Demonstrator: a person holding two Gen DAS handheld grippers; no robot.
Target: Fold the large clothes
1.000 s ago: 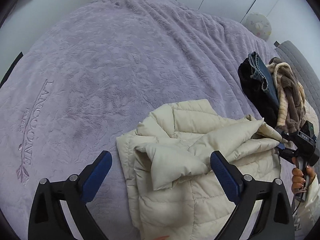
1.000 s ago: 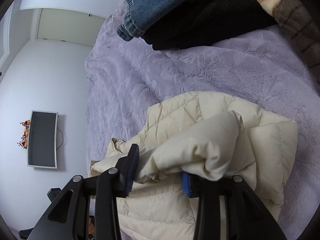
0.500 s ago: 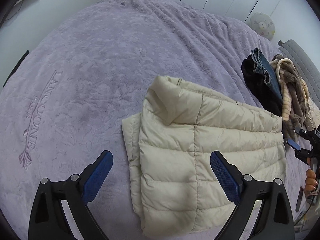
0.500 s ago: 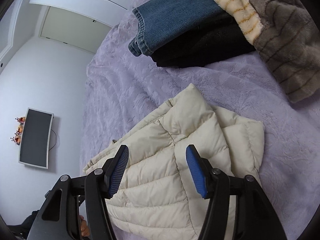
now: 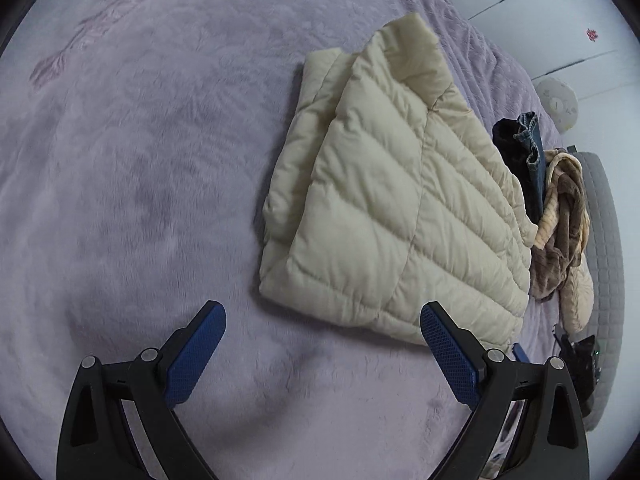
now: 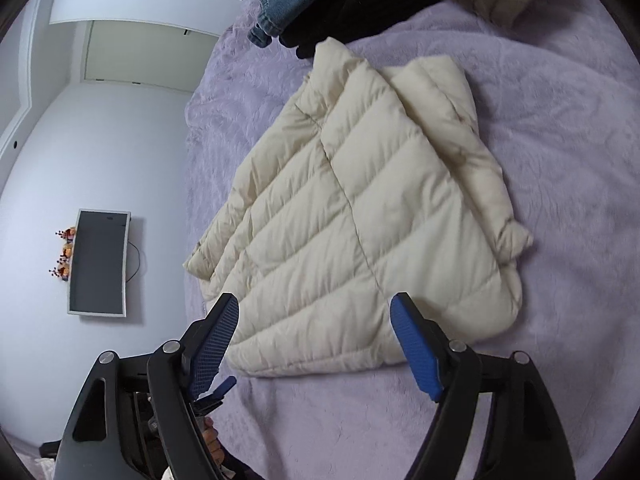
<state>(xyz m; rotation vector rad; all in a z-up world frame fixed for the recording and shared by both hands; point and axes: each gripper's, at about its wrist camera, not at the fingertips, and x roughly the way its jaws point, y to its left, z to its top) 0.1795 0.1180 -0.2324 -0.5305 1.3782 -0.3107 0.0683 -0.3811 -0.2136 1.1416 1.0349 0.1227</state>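
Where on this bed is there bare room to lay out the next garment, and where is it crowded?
Bare purple blanket stretches wide on the side of the folded cream jacket away from the clothes pile, and in a strip before both open claws. It is crowded past the jacket: jeans, a black garment and a striped fleece are heaped against it.

From the left wrist we look steeply down along the left gripper (image 5: 322, 322) onto the lilac plush bedspread (image 5: 140, 184), the folded cream quilted puffer jacket (image 5: 392, 200) lying near, ahead and to the right. From the right wrist we look less steeply past the right gripper (image 6: 314, 316) at the same jacket (image 6: 360, 216) from its other side, close. Both views share the jacket, the bedspread (image 6: 568, 128) and the pile of dark and striped clothes (image 5: 536, 176) beyond.
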